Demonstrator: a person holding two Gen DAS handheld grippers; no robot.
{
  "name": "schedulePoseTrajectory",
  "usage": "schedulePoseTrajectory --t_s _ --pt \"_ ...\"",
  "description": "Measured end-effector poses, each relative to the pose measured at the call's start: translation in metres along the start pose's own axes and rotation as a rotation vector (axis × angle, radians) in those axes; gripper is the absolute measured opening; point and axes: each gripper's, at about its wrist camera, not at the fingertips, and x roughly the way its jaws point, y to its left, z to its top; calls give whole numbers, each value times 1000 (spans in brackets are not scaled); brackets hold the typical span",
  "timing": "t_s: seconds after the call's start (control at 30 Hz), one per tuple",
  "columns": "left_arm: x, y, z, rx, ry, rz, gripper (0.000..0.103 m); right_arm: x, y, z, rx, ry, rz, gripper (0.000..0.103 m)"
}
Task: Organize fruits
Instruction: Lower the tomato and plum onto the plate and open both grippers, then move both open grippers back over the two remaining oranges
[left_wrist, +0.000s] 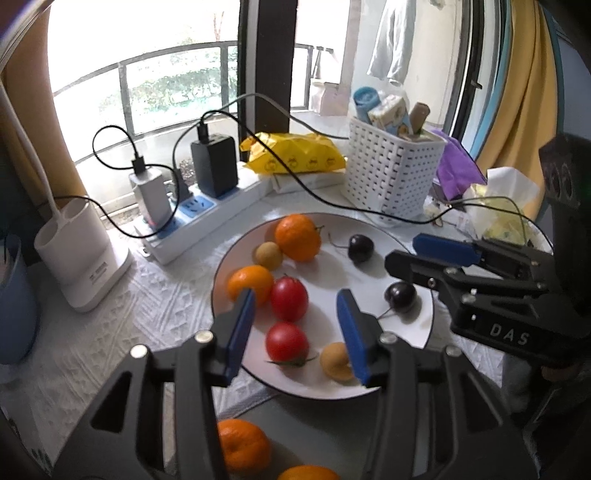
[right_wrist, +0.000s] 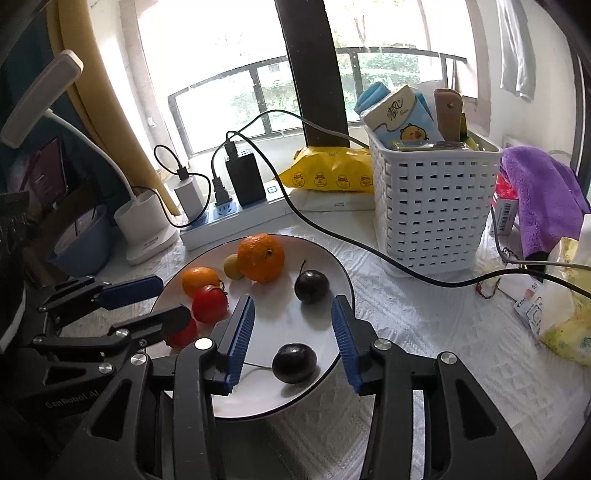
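- Left gripper (left_wrist: 295, 332): blue pads spread wide, nothing between them; it hangs over the near-left part of the white plate (left_wrist: 369, 229), with two red tomatoes in the gap below.
- Right gripper (right_wrist: 293, 338): jaws apart, empty, poised over the plate's near-right edge; a dark plum (right_wrist: 294, 363) lies in the gap beneath, not touched.
- Each gripper shows in the other's view: the right one at the right of the left wrist view, fingers parted; the left one at the left of the right wrist view, reaching in over the plate rim.
- Plate contents, left wrist view: large orange (left_wrist: 297, 237) at the far side with a small tan fruit (left_wrist: 268, 255) touching it; smaller orange (left_wrist: 250, 283) at the left rim, just beside the upper tomato (left_wrist: 289, 298); lower tomato (left_wrist: 287, 341) nearer, stem toward camera; second tan fruit (left_wrist: 337, 362) at the near rim by the right pad.
- Second plum (right_wrist: 311, 286) sits mid-plate, well apart from the first.
- Off the plate, bottom of the left wrist view: two more oranges (left_wrist: 242, 448) on a grey surface.
- Behind the plate: white power strip (left_wrist: 192, 225) with chargers, black cable (right_wrist: 369, 251) trailing across the cloth, white woven basket (right_wrist: 428, 206), yellow packet (right_wrist: 328, 177), white lamp base (left_wrist: 81, 258).
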Motion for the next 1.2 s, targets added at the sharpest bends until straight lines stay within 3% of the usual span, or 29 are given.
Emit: schedulePoseTrajectory --t_s 0.7,1.2 --pt "-75 3 -21 -31 -102 3 48 -41 35 -10 -30 -30 28 46" --pt "-123 27 -72 -94 -120 30 48 -65 85 -39 -85 16 50 46"
